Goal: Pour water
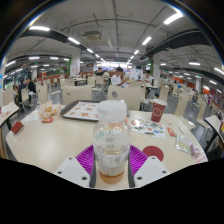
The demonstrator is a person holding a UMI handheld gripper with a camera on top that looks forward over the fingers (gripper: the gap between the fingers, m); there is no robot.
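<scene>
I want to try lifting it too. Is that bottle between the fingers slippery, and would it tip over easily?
The bottle looks like clear, smooth plastic, so it may be a bit slippery. It is tall and narrow, so it could tip if pushed near the cap. The gripper seems shut on it, which should steady it.
</scene>
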